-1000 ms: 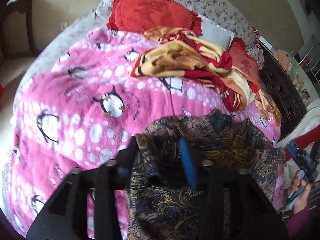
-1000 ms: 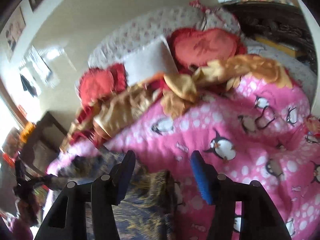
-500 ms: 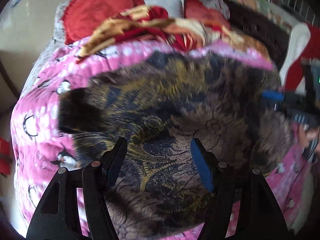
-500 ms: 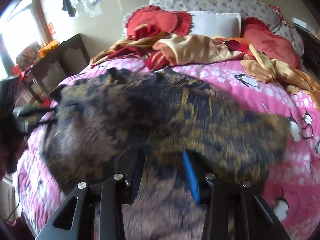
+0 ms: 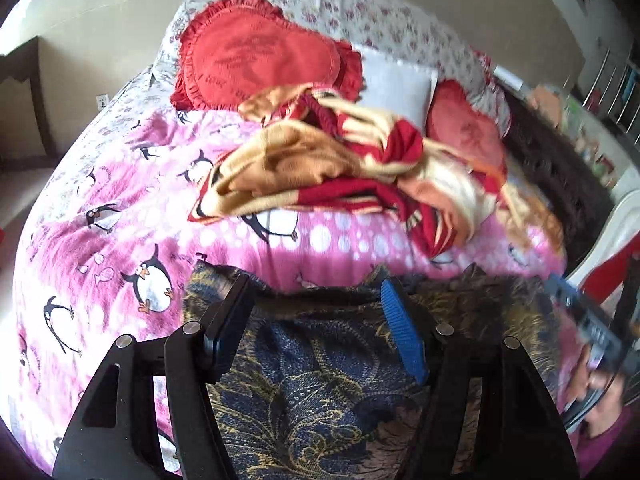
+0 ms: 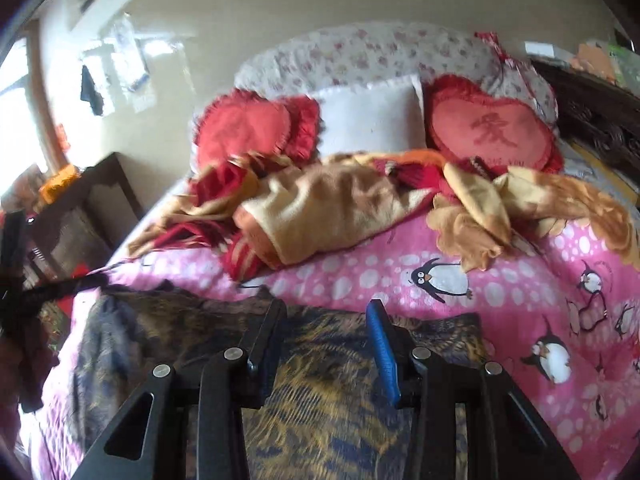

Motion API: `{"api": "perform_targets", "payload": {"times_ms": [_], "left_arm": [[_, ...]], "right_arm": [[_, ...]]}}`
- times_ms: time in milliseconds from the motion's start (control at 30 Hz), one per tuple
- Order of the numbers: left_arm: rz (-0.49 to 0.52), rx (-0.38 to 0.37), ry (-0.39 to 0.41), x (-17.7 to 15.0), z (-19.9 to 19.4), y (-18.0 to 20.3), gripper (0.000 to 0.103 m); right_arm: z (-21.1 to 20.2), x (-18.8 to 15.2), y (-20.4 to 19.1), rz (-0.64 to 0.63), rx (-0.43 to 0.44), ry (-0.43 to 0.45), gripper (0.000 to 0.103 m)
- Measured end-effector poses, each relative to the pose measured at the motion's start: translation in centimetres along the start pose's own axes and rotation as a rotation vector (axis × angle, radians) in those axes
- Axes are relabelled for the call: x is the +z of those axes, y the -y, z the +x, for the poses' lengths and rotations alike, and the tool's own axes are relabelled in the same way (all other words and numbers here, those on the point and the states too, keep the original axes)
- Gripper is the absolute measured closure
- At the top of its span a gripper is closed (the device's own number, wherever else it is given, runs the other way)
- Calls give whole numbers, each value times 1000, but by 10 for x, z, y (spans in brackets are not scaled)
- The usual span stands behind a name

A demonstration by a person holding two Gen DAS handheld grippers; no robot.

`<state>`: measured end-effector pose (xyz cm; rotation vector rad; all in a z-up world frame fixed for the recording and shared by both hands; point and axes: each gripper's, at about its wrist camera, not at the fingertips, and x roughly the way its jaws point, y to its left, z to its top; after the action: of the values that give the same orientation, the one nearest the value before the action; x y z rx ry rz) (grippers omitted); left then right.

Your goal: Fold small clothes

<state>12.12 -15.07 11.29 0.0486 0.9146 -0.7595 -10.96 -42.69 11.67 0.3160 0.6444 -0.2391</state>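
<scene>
A dark blue and gold patterned garment (image 5: 320, 392) lies spread on the pink penguin blanket (image 5: 120, 240) at the near edge of the bed. My left gripper (image 5: 316, 304) is open, its fingers hovering over the garment's far edge. In the right wrist view the same garment (image 6: 320, 408) lies below my right gripper (image 6: 324, 320), which is open and empty above it. The right gripper also shows blurred at the right edge of the left wrist view (image 5: 588, 320).
A crumpled red, tan and cream blanket (image 5: 340, 176) lies across the middle of the bed. Red heart-shaped cushions (image 5: 260, 52) and a white pillow (image 6: 372, 120) sit at the headboard. A dark wooden table (image 6: 80, 208) stands left of the bed.
The left gripper, shut on the garment a second ago, has opened. The garment was swung out and now lies flat on the blanket. Both grippers drew back toward the near edge.
</scene>
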Motion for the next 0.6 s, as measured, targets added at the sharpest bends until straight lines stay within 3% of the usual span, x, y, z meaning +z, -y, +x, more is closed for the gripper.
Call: {"api": "perform_targets", "payload": {"times_ms": [133,200,300,433,500,600], "left_arm": [[16,77,-38,-9,15,-9,37],[-24,109,-78,-11,29,-20,37],[-64,145,-100,-17,44,-33,37],[-115,121,-111,-15,37,-45,35],[-141,74,-99,-21,18,-50,36],[-86,36,-75,-39,-17,-51,35]], "right_arm": [[7,-18,-5,-66,-23,-80,64],[27,-24,7,-27,-82,-118,64],[46,-27,27,73,-73,-118,64],[49,-22,33,99,-76,-133,64],[30,-22,30,90,-72,-134,61],[-13,-38,30,88,-43,-134,52]]}}
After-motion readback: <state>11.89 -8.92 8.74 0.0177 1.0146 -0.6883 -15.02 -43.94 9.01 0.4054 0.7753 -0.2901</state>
